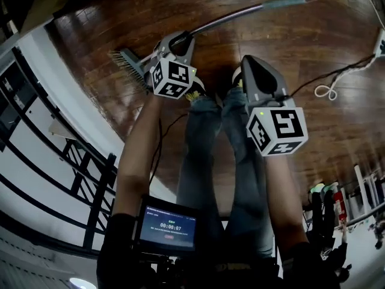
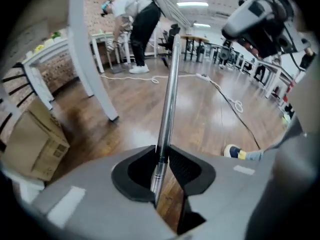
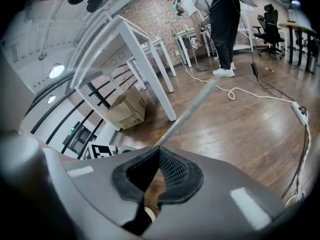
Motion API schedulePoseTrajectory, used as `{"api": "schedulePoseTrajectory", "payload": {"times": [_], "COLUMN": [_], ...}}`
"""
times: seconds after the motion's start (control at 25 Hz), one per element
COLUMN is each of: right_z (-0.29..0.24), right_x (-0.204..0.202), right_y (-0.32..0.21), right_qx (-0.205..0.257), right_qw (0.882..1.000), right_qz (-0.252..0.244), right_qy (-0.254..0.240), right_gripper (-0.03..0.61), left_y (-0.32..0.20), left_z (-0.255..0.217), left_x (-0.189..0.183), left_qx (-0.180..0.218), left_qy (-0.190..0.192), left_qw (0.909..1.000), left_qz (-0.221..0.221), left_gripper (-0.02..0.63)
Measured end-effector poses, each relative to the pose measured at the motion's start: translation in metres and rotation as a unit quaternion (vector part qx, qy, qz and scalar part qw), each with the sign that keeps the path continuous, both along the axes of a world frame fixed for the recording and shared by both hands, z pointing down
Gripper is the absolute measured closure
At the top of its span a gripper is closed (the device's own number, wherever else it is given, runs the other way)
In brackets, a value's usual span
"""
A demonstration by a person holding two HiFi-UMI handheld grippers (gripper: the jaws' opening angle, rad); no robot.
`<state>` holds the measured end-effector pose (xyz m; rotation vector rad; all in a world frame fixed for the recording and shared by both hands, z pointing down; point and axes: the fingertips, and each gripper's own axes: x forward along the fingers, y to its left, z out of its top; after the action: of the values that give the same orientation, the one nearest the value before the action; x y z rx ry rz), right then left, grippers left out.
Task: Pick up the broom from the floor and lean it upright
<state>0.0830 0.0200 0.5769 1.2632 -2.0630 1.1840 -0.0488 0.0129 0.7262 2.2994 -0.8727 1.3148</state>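
Observation:
The broom has a silver handle (image 1: 231, 17) with a teal grip at its far end (image 1: 289, 2) and a brush head (image 1: 128, 63) at the left. My left gripper (image 1: 180, 41) is shut on the handle just above the brush head. In the left gripper view the metal handle (image 2: 167, 104) runs up from between the pads of the left gripper (image 2: 161, 156). My right gripper (image 1: 248, 62) hangs to the right, below the handle and apart from it. In its own view the right gripper (image 3: 159, 151) is shut on nothing, with the handle (image 3: 192, 104) passing beyond its tips.
The floor is dark wood. White table legs (image 2: 95, 84) and a cardboard box (image 3: 127, 109) stand at the left, beside a black railing (image 1: 36, 137). A white cable (image 1: 328, 89) and a power strip (image 3: 300, 111) lie at the right. A person (image 2: 140, 14) stands far back.

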Motion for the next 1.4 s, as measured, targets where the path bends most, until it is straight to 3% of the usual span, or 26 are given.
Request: {"api": "schedulePoseTrajectory", "payload": {"times": [0.12, 0.2, 0.28, 0.4, 0.52, 0.8, 1.0, 1.4], "right_z": [-0.066, -0.098, -0.122, -0.144, -0.172, -0.196, -0.189, -0.188], "right_x": [-0.016, -0.030, -0.045, -0.060, -0.061, -0.074, -0.082, -0.089], "right_y": [-0.003, -0.006, -0.003, 0.003, 0.017, 0.032, 0.019, 0.007], "right_qx": [0.027, 0.045, 0.060, 0.076, 0.076, 0.065, 0.063, 0.054], "right_qw": [0.999, 0.998, 0.996, 0.991, 0.990, 0.989, 0.990, 0.992], "right_qz": [-0.020, -0.042, -0.067, -0.106, -0.121, -0.133, -0.127, -0.115], "right_qy": [-0.006, -0.008, -0.004, 0.006, 0.017, 0.028, 0.025, 0.017], "right_gripper": [0.574, 0.574, 0.574, 0.574, 0.574, 0.574, 0.574, 0.574], "left_y": [-0.018, -0.027, -0.031, -0.036, -0.043, -0.081, -0.126, -0.176], "left_z": [-0.073, -0.109, -0.132, -0.148, -0.176, -0.201, -0.198, -0.203], "left_x": [-0.041, -0.068, -0.099, -0.134, -0.145, -0.150, -0.161, -0.175], "left_qx": [0.040, 0.072, 0.097, 0.116, 0.125, 0.135, 0.144, 0.144], "left_qy": [0.039, 0.070, 0.091, 0.115, 0.131, 0.140, 0.138, 0.123], "left_qw": [0.9951, 0.9860, 0.9724, 0.9437, 0.9254, 0.9258, 0.9197, 0.9223], "left_qz": [-0.081, -0.133, -0.192, -0.288, -0.333, -0.324, -0.338, -0.337], "left_gripper": [0.512, 0.514, 0.517, 0.518, 0.518, 0.518, 0.518, 0.518]}}
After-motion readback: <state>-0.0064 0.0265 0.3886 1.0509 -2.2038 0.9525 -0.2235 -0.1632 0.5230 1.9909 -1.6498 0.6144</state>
